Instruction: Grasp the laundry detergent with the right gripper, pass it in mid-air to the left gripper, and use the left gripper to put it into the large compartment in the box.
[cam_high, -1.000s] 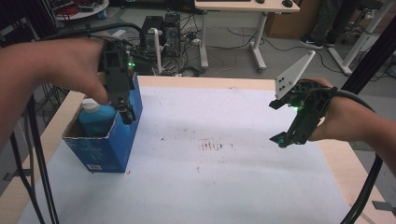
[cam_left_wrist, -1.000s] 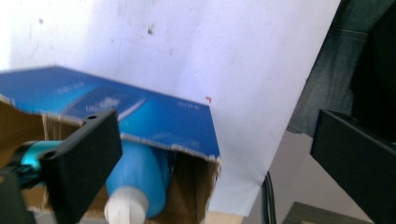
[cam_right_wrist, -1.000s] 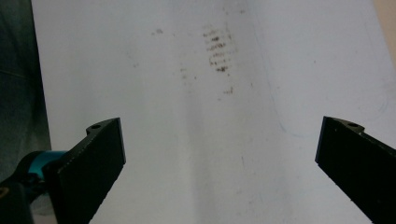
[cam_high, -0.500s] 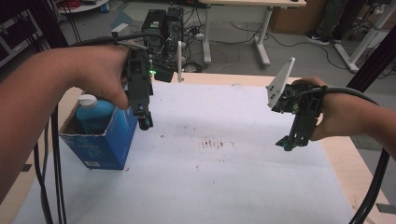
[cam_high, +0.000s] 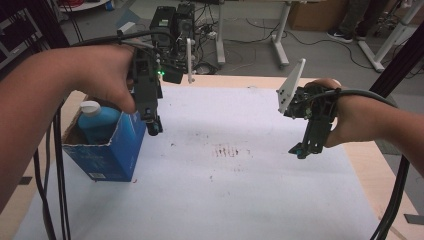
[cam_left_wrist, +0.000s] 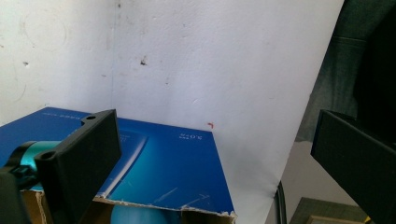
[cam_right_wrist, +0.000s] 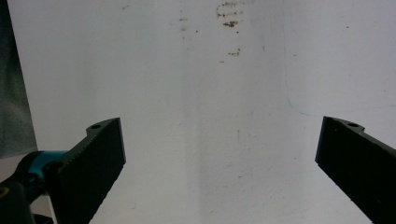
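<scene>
At lower left of the high view a blue box (cam_high: 107, 150) stands open-topped on the white sheet (cam_high: 235, 195), a capped bottle (cam_high: 95, 116) upright inside. Just above its right edge the left gripper (cam_high: 154, 127) hangs released, empty, probably clear of the drop. Mid right, the right gripper (cam_high: 301, 150) hovers spread wide, holding nothing, likely waiting.
</scene>
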